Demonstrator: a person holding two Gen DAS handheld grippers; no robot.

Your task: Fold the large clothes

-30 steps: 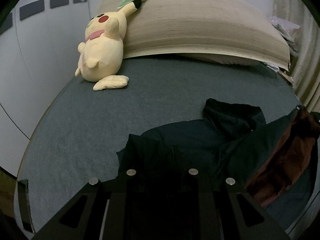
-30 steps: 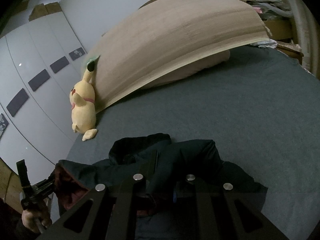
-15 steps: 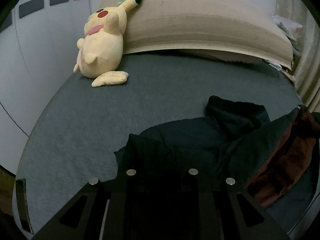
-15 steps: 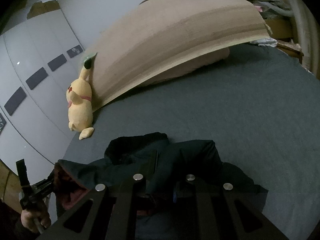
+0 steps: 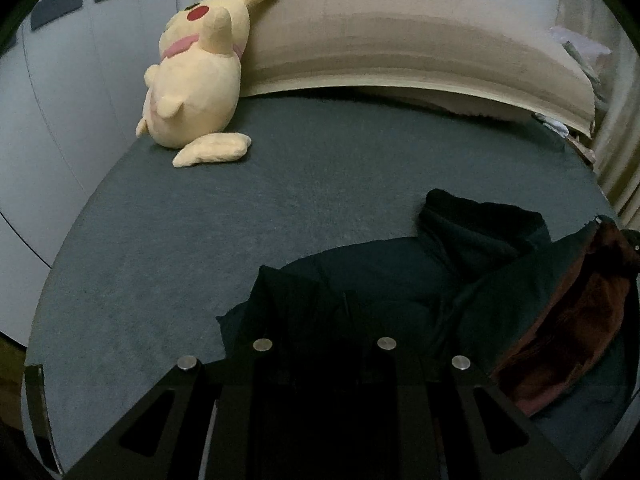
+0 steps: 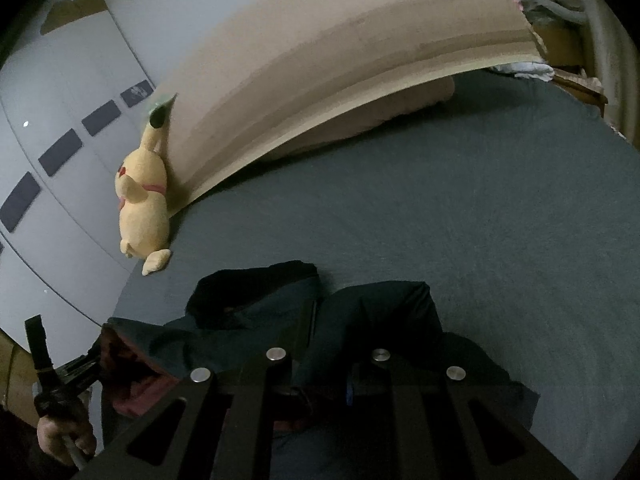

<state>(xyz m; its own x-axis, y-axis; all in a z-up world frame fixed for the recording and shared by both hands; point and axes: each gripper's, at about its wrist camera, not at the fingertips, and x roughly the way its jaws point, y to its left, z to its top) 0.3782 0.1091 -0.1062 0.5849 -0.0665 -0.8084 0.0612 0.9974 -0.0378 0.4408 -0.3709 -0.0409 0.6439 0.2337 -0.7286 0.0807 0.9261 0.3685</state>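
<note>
While the dark jacket lay crumpled at the near edge of the bed, both claws sat low over it, likely to lift and spread it. Left claw and right claw: tips lost in dark cloth, couldn't tell if clamped. Reddish lining showed, so unfolded.

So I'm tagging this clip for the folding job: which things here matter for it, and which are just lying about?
Belongs to the job:
- dark jacket with reddish-brown lining, spread on the bed
- left gripper
- right gripper
- grey bed cover, the work surface

Just lying about:
- yellow plush toy against the tan board
- clutter by the curtain
</note>
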